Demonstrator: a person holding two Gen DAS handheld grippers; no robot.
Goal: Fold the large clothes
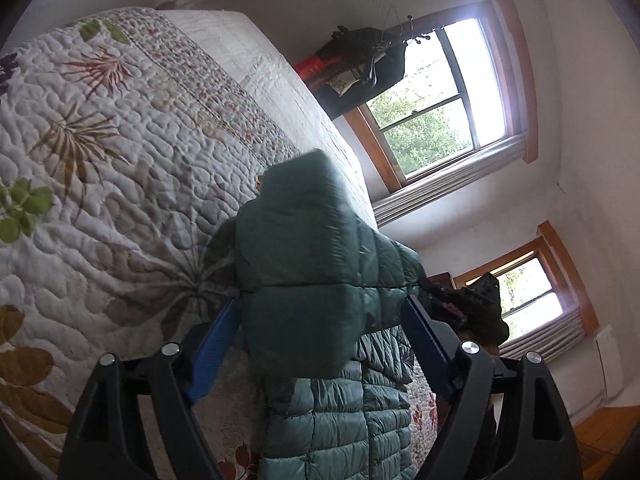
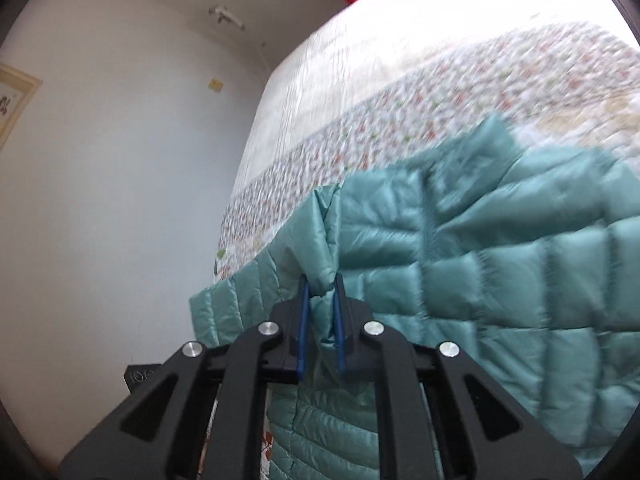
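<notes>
At the bottom centre of the right wrist view, your right gripper is clamped on a pinched ridge of the teal puffer jacket, which fills the lower right. In the left wrist view your left gripper stands wide apart around a puffy jacket section at centre frame; I can't tell whether it bears on the fabric. Beyond, the quilted bed spreads across the upper left. I'd judge the fold barely begun: the jacket is lifted and bunched, with no flat, finished folds showing.
</notes>
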